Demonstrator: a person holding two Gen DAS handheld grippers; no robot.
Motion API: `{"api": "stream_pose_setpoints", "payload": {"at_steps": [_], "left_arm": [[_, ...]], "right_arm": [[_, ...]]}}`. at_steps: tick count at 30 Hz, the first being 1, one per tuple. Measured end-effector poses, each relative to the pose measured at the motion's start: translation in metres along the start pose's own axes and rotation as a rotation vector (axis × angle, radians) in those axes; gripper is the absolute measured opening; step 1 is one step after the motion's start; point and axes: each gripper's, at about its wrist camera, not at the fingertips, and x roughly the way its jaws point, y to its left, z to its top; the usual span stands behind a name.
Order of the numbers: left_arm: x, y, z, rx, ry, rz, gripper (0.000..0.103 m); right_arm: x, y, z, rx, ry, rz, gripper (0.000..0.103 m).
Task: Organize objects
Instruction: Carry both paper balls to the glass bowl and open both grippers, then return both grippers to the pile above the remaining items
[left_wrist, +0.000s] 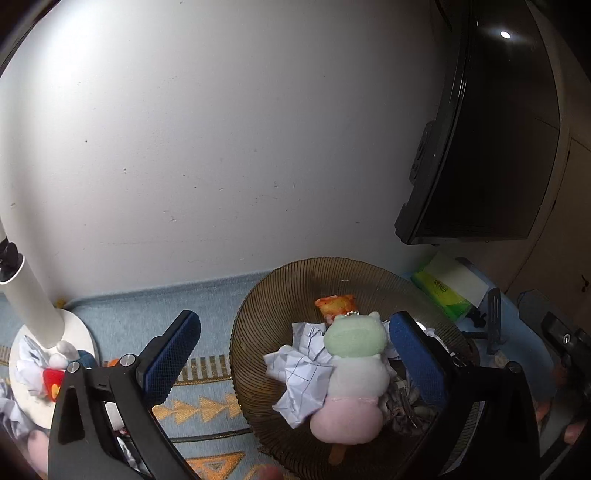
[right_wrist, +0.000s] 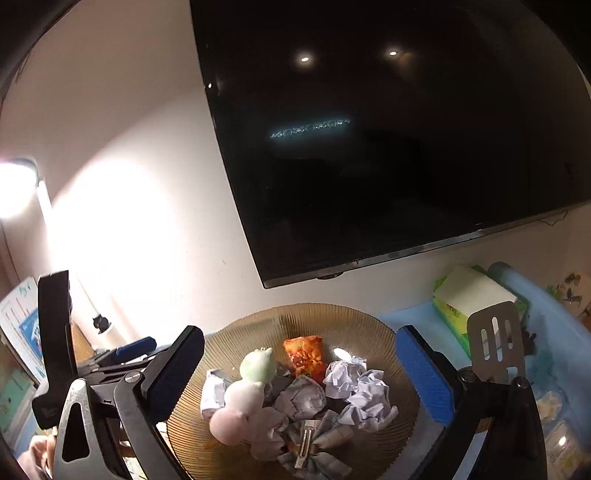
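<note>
A brown ribbed glass bowl (left_wrist: 255, 332) (right_wrist: 369, 321) holds a plush skewer toy with a green frog head (left_wrist: 354, 334) (right_wrist: 257, 365) over white and pink balls, crumpled paper balls (left_wrist: 303, 380) (right_wrist: 360, 387), an orange snack packet (left_wrist: 338, 304) (right_wrist: 304, 352) and a checked fabric hair bow (right_wrist: 314, 446). My left gripper (left_wrist: 295, 354) is open above the bowl's left part; the plush lies between its blue pads, untouched. My right gripper (right_wrist: 299, 373) is open over the bowl, empty.
A white lamp base (left_wrist: 74, 332) at left has paper scraps and small toys around it. A green tissue box (left_wrist: 443, 288) (right_wrist: 469, 299), a metal spatula (right_wrist: 496, 341) and a blue tray (right_wrist: 546, 314) lie to the right. A dark TV (right_wrist: 369, 147) hangs on the wall behind.
</note>
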Motion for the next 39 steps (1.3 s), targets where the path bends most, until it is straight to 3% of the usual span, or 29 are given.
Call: {"api": "stream_pose_setpoints", "payload": {"at_steps": [7,13,24,28,34,39], "left_arm": [[-0.052,0.024,0.004,-0.038,-0.039,0.045,0.103],[-0.108,0.06,0.011,-0.061,-0.096,0.104,0.103],[-0.196,0.19,-0.023,-0.116,-0.122,0.336,0.103],[-0.206,0.237,-0.052,-0.121,-0.073,0.435,0.103],[-0.18,0.273,-0.1,-0.095,0.071,0.47,0.103],[-0.152,0.286,-0.126,-0.096,0.159,0.439,0.103]], "right_arm": [[-0.02,0.021,0.01,0.056,-0.014,0.029,0.103],[-0.035,0.074,0.009,0.006,-0.013,0.091,0.103],[-0.027,0.188,-0.034,-0.113,0.078,0.201,0.103],[-0.007,0.222,-0.063,-0.156,0.153,0.218,0.103],[0.029,0.247,-0.112,-0.2,0.256,0.166,0.103],[0.047,0.258,-0.15,-0.322,0.326,0.172,0.103]]}}
